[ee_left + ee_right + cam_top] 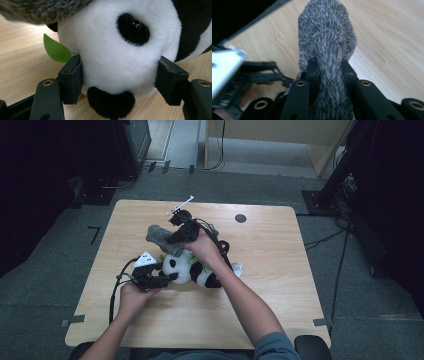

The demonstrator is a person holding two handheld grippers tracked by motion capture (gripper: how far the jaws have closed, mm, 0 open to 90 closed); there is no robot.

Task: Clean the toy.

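Black-and-white plush panda toy [120,62] right at lens in left gripper view: head wedged between left gripper [122,77] fingers [71,78], pads pressing both cheeks, grasping head. Small green felt leaf [56,50] beside left pad. Panda lies mid light wooden worktop [280,270]. Right gripper [328,72] fingers clenched on grey fuzzy knitted sock [327,37], fabric pinched between pads, sock stretching away above worktop, just over panda's head.
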